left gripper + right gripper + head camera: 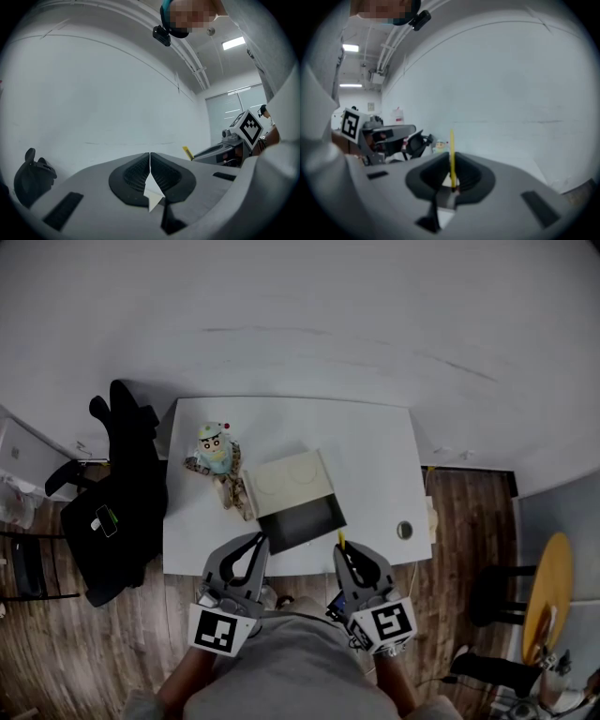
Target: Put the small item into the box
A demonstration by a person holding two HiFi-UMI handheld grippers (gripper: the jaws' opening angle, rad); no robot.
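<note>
On the white table point(375, 456) lies an open box point(302, 519) with a dark inside and a cream lid point(289, 482) folded back behind it. My right gripper point(343, 549) is shut on a thin yellow stick point(341, 539), just right of the box's near corner. In the right gripper view the stick point(452, 154) stands upright between the closed jaws of that gripper point(452, 174). My left gripper point(260, 542) hovers at the box's near left corner. Its jaws meet with nothing between them in the left gripper view point(150, 161).
A cartoon toy figure point(215, 448) stands left of the box on a patterned base. A black office chair point(122, 493) with a phone point(106, 519) on it sits left of the table. A cable hole point(404, 530) marks the table's right edge. A round yellow table point(548, 592) stands far right.
</note>
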